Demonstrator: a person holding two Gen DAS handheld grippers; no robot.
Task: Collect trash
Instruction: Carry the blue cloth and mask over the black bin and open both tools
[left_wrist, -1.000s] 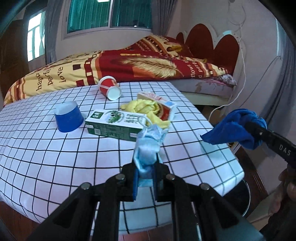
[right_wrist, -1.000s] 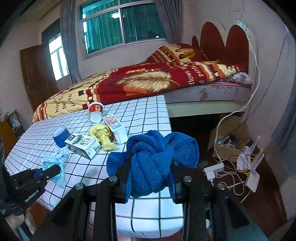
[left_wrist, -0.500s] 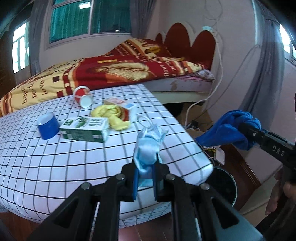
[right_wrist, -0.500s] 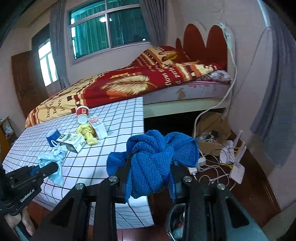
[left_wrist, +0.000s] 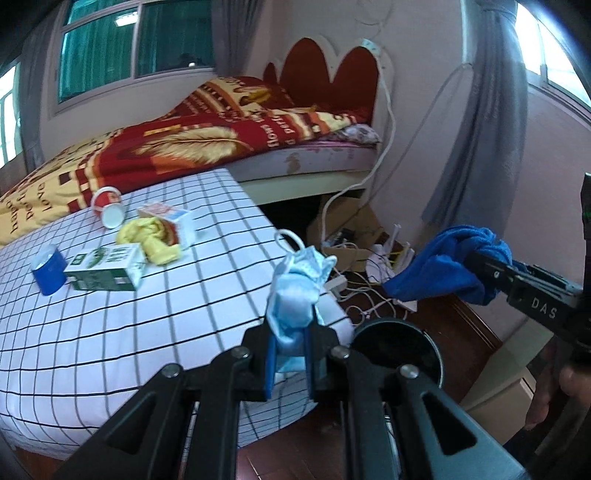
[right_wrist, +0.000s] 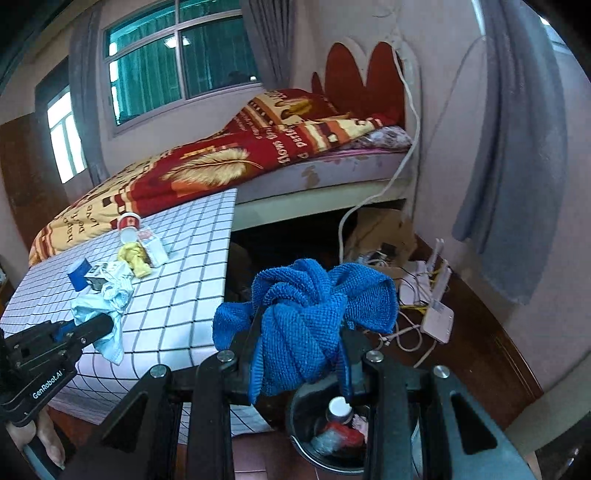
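My left gripper (left_wrist: 291, 350) is shut on a light blue face mask (left_wrist: 295, 291) and holds it over the table's near right corner, beside the black trash bin (left_wrist: 399, 347). The mask also shows in the right wrist view (right_wrist: 107, 314). My right gripper (right_wrist: 299, 354) is shut on a blue cloth (right_wrist: 310, 314), above the black bin (right_wrist: 325, 439), which holds some trash. The cloth shows at the right of the left wrist view (left_wrist: 454, 269). On the checked table (left_wrist: 110, 314) lie a green-white carton (left_wrist: 107, 269), a yellow wrapper (left_wrist: 155, 240), a small carton (left_wrist: 170, 218), a red cup (left_wrist: 109, 206) and a blue cup (left_wrist: 48, 269).
A bed with a red and yellow blanket (left_wrist: 192, 147) stands behind the table. Cables, a power strip and a white router (right_wrist: 432, 306) lie on the dark floor to the right, near a cardboard box (left_wrist: 347, 225). A grey curtain (right_wrist: 517, 166) hangs on the right wall.
Both grippers have swung right and back from the table with their loads. The black bin has come into view below them, and the table items now sit further left.
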